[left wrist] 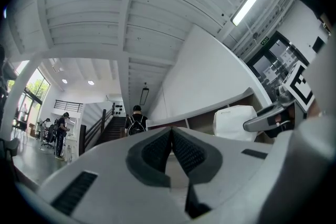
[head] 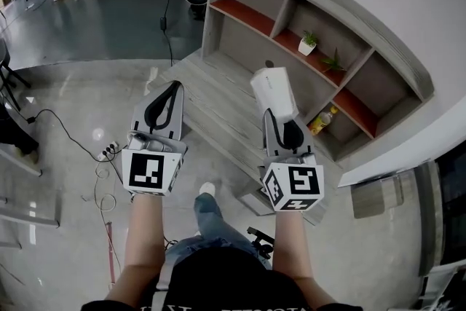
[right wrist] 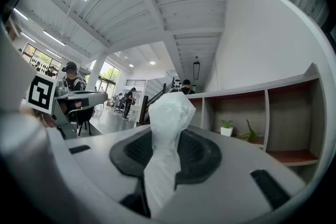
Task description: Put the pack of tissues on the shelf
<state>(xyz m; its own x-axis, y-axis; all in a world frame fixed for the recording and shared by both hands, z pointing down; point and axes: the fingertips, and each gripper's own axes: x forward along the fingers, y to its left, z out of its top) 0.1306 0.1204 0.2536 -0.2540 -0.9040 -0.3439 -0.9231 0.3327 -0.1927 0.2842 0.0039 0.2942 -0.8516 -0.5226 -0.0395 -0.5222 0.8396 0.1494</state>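
The pack of tissues (head: 274,91) is a white soft-wrapped block. My right gripper (head: 281,119) is shut on its plastic end and holds it out level toward the shelf. In the right gripper view the crumpled wrap (right wrist: 164,128) stands pinched between the dark pads (right wrist: 197,153). The wooden shelf (head: 324,2) with red-floored compartments lies ahead and to the right, and also shows in the right gripper view (right wrist: 294,86). My left gripper (head: 173,89) hangs beside it at the left, shut with nothing in it; its pads (left wrist: 157,152) meet at the tip. The pack (left wrist: 234,122) shows at that view's right.
A small potted plant (head: 308,44), a green sprig (head: 333,62) and a yellow bottle (head: 321,121) sit in shelf compartments. A low grey platform (head: 211,95) runs under the shelf. Cables and a power strip (head: 109,151) lie on the floor at left. People stand far off (left wrist: 136,122).
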